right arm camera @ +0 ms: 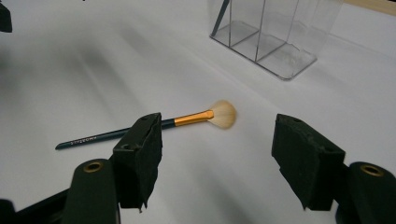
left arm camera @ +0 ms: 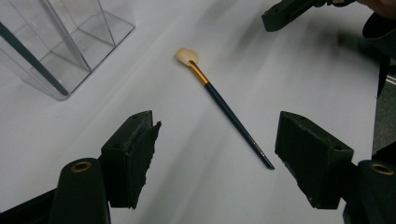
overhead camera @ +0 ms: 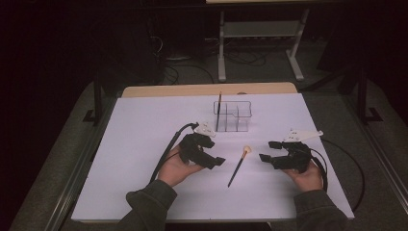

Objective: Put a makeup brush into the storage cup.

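Observation:
A brush with a dark handle, gold ferrule and pale bristles (overhead camera: 239,166) lies flat on the white table cover, bristles pointing away from me. In the left gripper view the brush (left arm camera: 229,112) lies ahead of the jaws, and in the right gripper view the brush (right arm camera: 187,120) lies partly behind one jaw. My left gripper (overhead camera: 215,152) stands open to the left of it, my right gripper (overhead camera: 268,150) open to the right. Both are empty and apart from the brush. A clear divided organizer (overhead camera: 233,116) stands behind, with a second dark brush (overhead camera: 219,110) upright in its left compartment.
The white cover (overhead camera: 144,144) spans the table, with a wooden edge (overhead camera: 207,89) at the back. Dark floor, cables and a white stand (overhead camera: 260,43) lie beyond. The organizer (left arm camera: 70,46) (right arm camera: 275,32) sits just past the brush's bristles.

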`<control>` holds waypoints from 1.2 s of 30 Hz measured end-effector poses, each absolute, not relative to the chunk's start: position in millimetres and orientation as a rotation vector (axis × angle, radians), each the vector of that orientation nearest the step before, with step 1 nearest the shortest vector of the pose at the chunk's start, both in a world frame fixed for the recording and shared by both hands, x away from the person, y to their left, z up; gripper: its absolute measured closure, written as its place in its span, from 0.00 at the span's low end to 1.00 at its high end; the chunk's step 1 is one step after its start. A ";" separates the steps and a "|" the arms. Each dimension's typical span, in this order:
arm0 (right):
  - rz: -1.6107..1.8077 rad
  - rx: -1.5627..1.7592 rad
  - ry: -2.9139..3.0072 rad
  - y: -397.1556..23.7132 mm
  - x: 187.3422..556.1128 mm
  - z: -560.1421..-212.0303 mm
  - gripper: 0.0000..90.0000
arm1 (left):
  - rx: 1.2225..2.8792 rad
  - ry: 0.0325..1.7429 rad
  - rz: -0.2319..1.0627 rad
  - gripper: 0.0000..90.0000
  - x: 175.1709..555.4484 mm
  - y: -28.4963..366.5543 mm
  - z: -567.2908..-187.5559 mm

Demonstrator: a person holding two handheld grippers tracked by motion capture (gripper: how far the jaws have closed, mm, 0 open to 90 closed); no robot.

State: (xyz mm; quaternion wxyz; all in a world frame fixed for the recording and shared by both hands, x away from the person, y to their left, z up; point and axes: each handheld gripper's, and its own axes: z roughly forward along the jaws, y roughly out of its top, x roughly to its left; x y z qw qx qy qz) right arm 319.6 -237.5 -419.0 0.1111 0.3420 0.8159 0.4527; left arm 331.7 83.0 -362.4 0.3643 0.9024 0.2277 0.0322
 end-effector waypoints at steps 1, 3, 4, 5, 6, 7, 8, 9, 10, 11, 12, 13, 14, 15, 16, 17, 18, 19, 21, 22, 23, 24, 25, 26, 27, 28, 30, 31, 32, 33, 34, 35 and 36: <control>1.327 1.000 2.396 -237.0 319.8 -419.3 0.35 | 2.326 0.591 0.083 0.31 332.4 81.4 -362.4; 1.322 0.997 2.395 -236.7 319.7 -419.3 0.35 | 2.326 0.586 0.087 0.32 333.3 79.7 -362.7; 1.318 0.995 2.395 -236.8 319.9 -419.4 0.34 | 2.330 0.599 0.081 0.32 334.4 76.3 -363.5; 1.318 0.995 2.395 -236.8 319.9 -419.4 0.34 | 2.330 0.599 0.081 0.32 334.4 76.3 -363.5; 1.308 0.996 2.393 -236.9 319.3 -419.4 0.34 | 2.330 0.607 0.076 0.32 335.4 72.9 -363.9; 1.311 0.992 2.391 -237.4 319.3 -419.4 0.34 | 2.340 0.603 0.079 0.32 336.1 71.5 -363.6; 1.309 0.990 2.386 -237.7 319.0 -419.1 0.34 | 2.340 0.603 0.079 0.32 336.1 71.5 -363.6; 1.309 0.990 2.386 -237.7 319.0 -419.1 0.34 | 2.340 0.605 0.080 0.32 336.0 69.3 -363.6; 1.310 0.989 2.382 -237.9 319.0 -418.8 0.34 | 2.358 0.592 0.087 0.33 336.9 65.2 -362.4; 1.310 0.988 2.382 -237.9 319.2 -419.0 0.34 | 2.358 0.592 0.087 0.33 336.9 65.2 -362.4; 1.307 0.989 2.383 -237.7 319.2 -419.1 0.34 | 2.360 0.597 0.087 0.33 337.3 59.1 -362.0; 1.302 0.994 2.385 -237.4 318.9 -419.0 0.33 | 2.360 0.597 0.087 0.33 337.3 59.1 -362.0; 1.301 0.995 2.385 -237.3 318.5 -418.9 0.33 | 2.382 0.597 0.097 0.34 338.4 53.4 -362.3; 1.301 0.995 2.385 -237.3 318.5 -418.9 0.33 | 2.382 0.597 0.097 0.35 338.4 53.4 -362.3; 1.302 0.986 2.380 -237.4 317.9 -418.6 0.33 | 2.402 0.601 0.099 0.35 340.6 48.1 -363.2; 1.298 0.988 2.378 -237.3 317.4 -418.3 0.32 | 2.400 0.612 0.091 0.35 341.3 45.5 -363.6; 1.294 0.986 2.375 -237.4 317.3 -418.3 0.31 | 2.401 0.619 0.088 0.35 341.3 42.6 -364.0; 1.292 0.993 2.372 -237.4 317.1 -418.1 0.32 | 2.401 0.619 0.088 0.35 341.3 42.6 -364.0; 1.298 0.995 2.371 -238.2 317.7 -418.9 0.32 | 2.427 0.610 0.092 0.35 342.1 37.2 -364.6; 1.297 0.999 2.371 -238.5 317.6 -419.0 0.32 | 2.441 0.608 0.096 0.35 343.3 31.9 -364.9; 1.297 1.001 2.372 -238.4 317.3 -419.0 0.32 | 2.441 0.608 0.096 0.35 343.3 31.9 -364.9; 1.297 0.989 2.373 -238.6 317.5 -419.4 0.32 | 2.445 0.615 0.092 0.35 344.4 26.5 -365.5; 1.297 0.989 2.373 -238.6 317.5 -419.4 0.32 | 2.445 0.615 0.092 0.35 344.4 26.5 -365.5; 1.292 0.988 2.376 -238.3 316.9 -419.5 0.32 | 2.436 0.624 0.089 0.35 344.6 23.6 -366.2; 1.290 0.987 2.376 -238.4 316.9 -419.6 0.32 | 2.444 0.618 0.082 0.35 345.6 21.6 -366.3; 1.290 0.992 2.377 -238.4 316.8 -419.7 0.32 | 2.438 0.632 0.070 0.35 346.3 16.7 -368.0; 1.288 0.988 2.374 -238.7 317.4 -420.1 0.32 | 2.441 0.637 0.062 0.36 346.8 12.5 -369.9; 1.289 0.987 2.376 -238.9 317.7 -420.4 0.32 | 2.449 0.637 0.059 0.36 347.4 10.9 -370.6; 1.288 0.989 2.377 -238.9 317.7 -420.5 0.32 | 2.447 0.646 0.053 0.36 347.5 9.0 -371.7; 1.288 0.989 2.377 -238.9 317.7 -420.5 0.32 | 2.447 0.646 0.053 0.36 347.5 9.0 -371.7; 1.283 0.988 2.378 -238.8 317.4 -420.5 0.32 | 2.467 0.643 0.052 0.37 348.6 6.1 -373.9; 1.283 0.988 2.378 -238.8 317.4 -420.5 0.32 | 2.467 0.643 0.052 0.37 348.6 6.1 -373.9; 1.277 0.981 2.376 -239.2 317.5 -420.1 0.32 | 2.471 0.648 0.048 0.38 349.3 3.4 -375.9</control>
